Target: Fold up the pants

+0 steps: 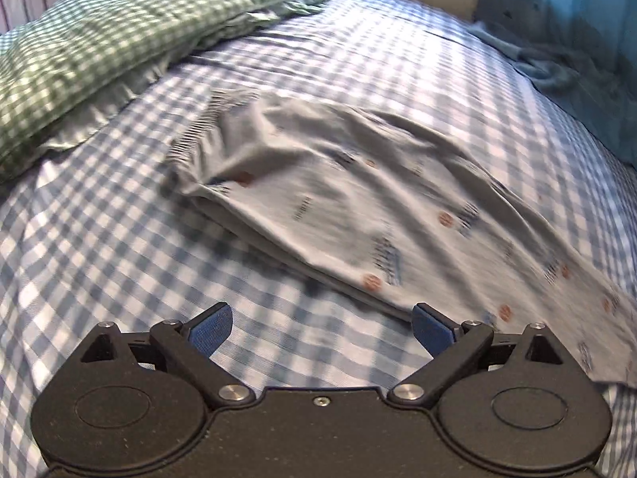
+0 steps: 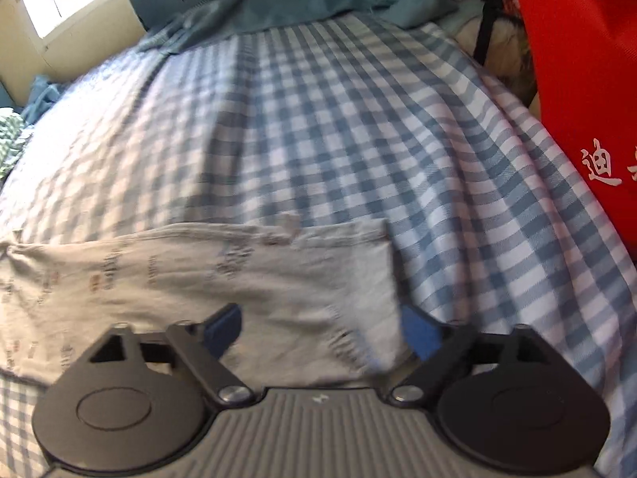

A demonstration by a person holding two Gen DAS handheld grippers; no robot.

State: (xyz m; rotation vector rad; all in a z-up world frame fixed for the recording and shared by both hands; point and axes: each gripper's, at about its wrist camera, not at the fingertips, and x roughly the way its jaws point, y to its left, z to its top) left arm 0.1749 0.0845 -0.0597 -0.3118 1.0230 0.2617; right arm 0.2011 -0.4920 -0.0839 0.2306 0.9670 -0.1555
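Two grippers, both spread wide w/ nothing held: left gripper (image 1: 322, 324) hovers over the blue-check bedsheet (image 1: 119, 279) just beside the near edge of the pants (image 1: 338, 199), right gripper (image 2: 322, 332) sits over the leg-cuff end of the pants (image 2: 239, 279). Pants lie flat mid-bed, seemingly already doubled leg-on-leg, waistband toward the green-check pillow (image 1: 99, 47), so I'd judge we're btwn folds, approx. halfway. Next move likely needs right to pinch both cuff layers & carry them toward the waistband while left pins or lifts the near edge; frames are blurry, so layer count is uncertain.
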